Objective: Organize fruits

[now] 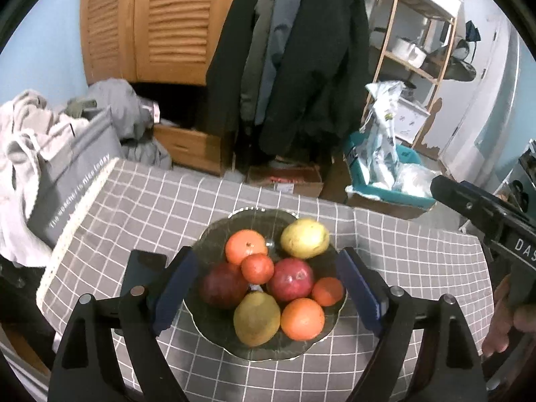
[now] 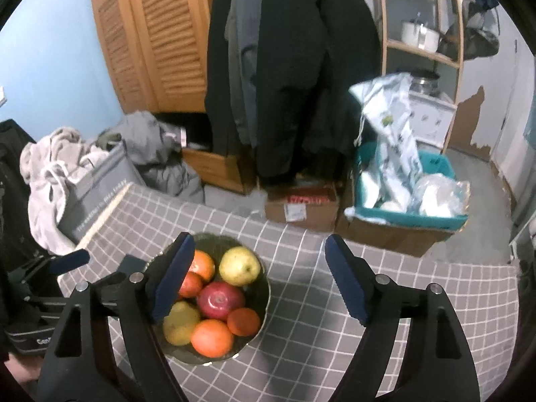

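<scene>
A clear glass plate (image 1: 268,351) stands on the grey checked tablecloth (image 1: 134,207) and holds a pile of fruit. On it lie two yellow pears (image 1: 305,238) (image 1: 256,318), two red apples (image 1: 290,283) (image 1: 222,284) and several oranges (image 1: 302,318). My left gripper (image 1: 266,254) hangs above the plate, open, its blue pads either side of the pile and touching no fruit. My right gripper (image 2: 259,239) is open and empty over the cloth, just right of the plate (image 2: 264,288). Its left finger hides part of the fruit. The right gripper's body (image 1: 485,214) shows at the right edge.
A grey fabric bin of clothes (image 1: 67,167) stands past the table's left edge. Beyond the far edge are a cardboard box (image 2: 301,207), a teal bin with plastic bags (image 2: 402,194), hanging dark coats (image 2: 284,67) and a wooden shelf (image 1: 418,50). A hand (image 1: 502,318) grips the right gripper.
</scene>
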`<state>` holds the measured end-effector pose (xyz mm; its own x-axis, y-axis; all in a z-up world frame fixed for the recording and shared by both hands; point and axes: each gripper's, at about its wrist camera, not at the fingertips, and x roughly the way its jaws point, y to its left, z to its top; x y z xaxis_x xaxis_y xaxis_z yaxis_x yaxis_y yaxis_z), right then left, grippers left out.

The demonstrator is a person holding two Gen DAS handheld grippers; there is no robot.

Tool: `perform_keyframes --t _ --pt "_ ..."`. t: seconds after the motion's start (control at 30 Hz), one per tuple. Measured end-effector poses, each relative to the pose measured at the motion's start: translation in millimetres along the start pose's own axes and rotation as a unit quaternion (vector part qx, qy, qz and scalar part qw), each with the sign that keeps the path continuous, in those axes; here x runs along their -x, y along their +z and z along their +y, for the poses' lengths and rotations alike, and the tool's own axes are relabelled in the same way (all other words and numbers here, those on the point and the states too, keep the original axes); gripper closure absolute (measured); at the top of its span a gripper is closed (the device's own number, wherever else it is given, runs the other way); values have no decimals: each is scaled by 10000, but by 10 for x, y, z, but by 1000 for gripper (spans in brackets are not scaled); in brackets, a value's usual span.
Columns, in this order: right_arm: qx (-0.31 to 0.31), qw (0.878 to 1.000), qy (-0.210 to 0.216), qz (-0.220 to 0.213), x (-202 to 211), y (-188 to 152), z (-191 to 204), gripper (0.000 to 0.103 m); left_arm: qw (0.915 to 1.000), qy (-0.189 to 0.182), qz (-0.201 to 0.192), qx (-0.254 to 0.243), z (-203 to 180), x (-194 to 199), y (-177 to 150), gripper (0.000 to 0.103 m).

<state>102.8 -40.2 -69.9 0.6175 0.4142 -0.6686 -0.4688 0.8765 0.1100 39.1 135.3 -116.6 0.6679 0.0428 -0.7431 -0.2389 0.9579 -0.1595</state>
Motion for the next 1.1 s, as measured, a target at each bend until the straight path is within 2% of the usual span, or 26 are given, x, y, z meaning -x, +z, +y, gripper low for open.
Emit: perform_keyframes --t 0.1,0.4,0.57,0.83,1.1 --pt "17 9999 -57 -133 160 45 3 22 9998 -29 -192 -27 -40 155 46 15" --pt "107 9987 -195 -463 548 85 -29 22 9967 46 -795 -159 -177 593 145 1" --pt "264 9966 -328 -713 793 94 -37 22 9926 134 -1188 -189 -238 814 199 1" --pt "453 9938 -389 -942 1053 116 -88 21 9883 25 -1499 -293 -355 1074 248 1" --pt "384 9925 -367 -1104 1203 115 -189 21 9830 -18 -1790 -402 -481 1253 283 1"
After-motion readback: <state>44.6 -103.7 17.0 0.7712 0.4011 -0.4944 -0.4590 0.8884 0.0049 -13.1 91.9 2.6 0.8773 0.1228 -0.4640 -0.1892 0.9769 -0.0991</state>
